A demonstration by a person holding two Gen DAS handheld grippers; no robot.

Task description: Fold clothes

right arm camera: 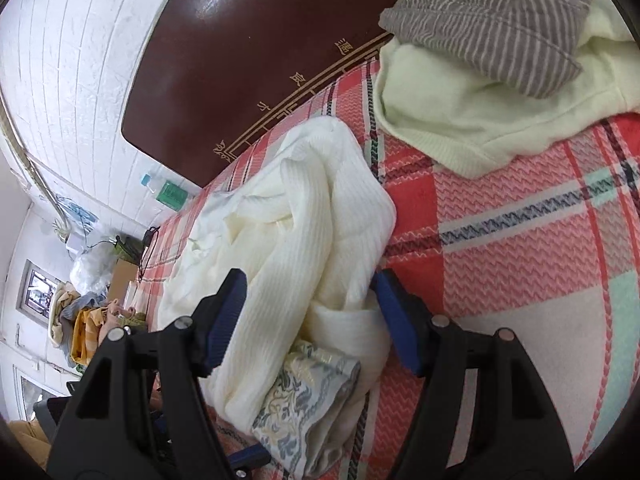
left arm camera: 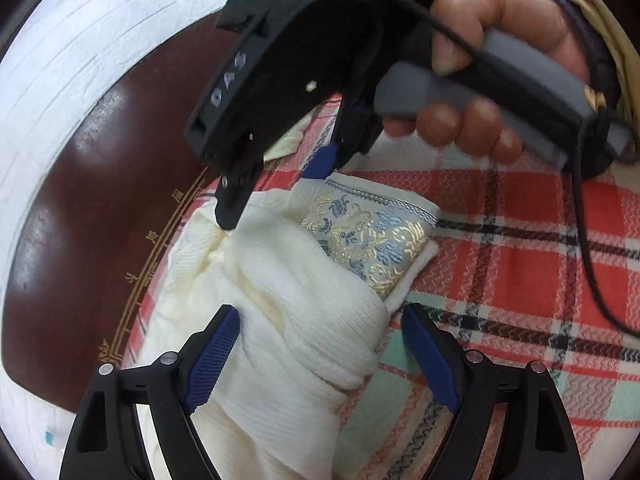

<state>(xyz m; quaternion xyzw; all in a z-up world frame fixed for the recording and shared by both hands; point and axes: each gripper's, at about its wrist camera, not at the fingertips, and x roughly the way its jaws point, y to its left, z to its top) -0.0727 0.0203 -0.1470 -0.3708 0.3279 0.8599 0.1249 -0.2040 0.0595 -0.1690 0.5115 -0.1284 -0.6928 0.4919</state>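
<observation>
Lying bunched on a red plaid blanket (left arm camera: 520, 240): one cream ribbed knit garment (left arm camera: 288, 280), partly covering a brocade-patterned folded cloth (left arm camera: 372, 236) in blue and gold. Left gripper (left arm camera: 320, 356) — jaws wide, straddling the near end of the knit, blue pads just beside the fabric and not visibly pressing it. Right gripper (right arm camera: 312, 320) — jaws moderately wide, set to either side of a thick fold of the same knit; whether the pads touch the cloth cannot be told. In the left wrist view the right gripper shows from outside, held by a hand (left arm camera: 500, 60), its tips down at the far edge of the knit. Further items: pale cream sweater (right arm camera: 500, 120) with a grey striped garment (right arm camera: 492, 20) on top, well apart; dark brown headboard (right arm camera: 260, 60) behind.
</observation>
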